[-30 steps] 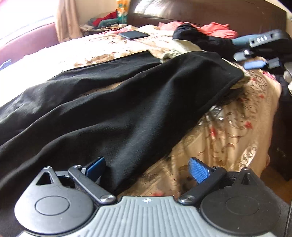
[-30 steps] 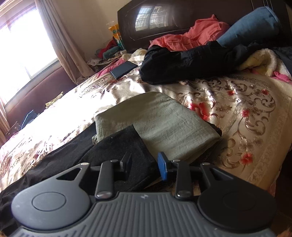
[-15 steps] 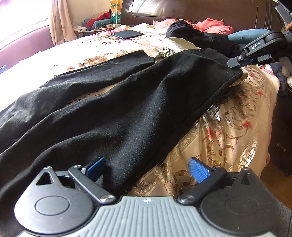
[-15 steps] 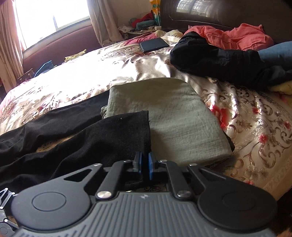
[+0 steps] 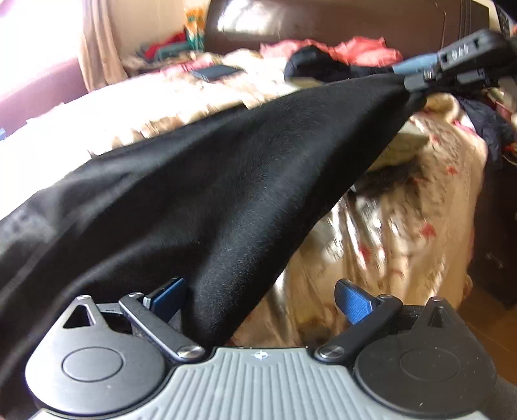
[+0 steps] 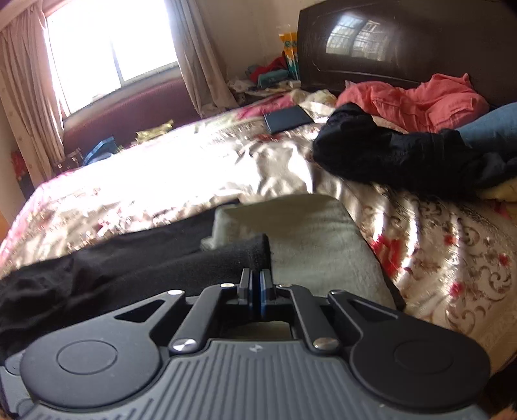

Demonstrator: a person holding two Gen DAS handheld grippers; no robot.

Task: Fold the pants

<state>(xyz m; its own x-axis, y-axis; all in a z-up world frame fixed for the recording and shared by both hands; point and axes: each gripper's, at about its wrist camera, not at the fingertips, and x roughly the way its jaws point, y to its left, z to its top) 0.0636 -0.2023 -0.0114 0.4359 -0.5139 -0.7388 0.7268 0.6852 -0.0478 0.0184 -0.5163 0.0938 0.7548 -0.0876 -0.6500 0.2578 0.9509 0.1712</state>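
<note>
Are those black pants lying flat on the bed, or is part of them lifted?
Partly lifted. The right gripper is shut on one corner of the black pants, which stretch taut above the bedspread.

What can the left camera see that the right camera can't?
Only the left view shows the left tongs, wide open beside the cloth, and the right tongs from outside, pulling a corner of the black pants up off the bed.

Only the right view shows the window, the green folded cloth, and the right tongs' pads shut on the pants' edge.

Both show the pants, the flowery bedspread, the pink clothes and the dark headboard.
</note>
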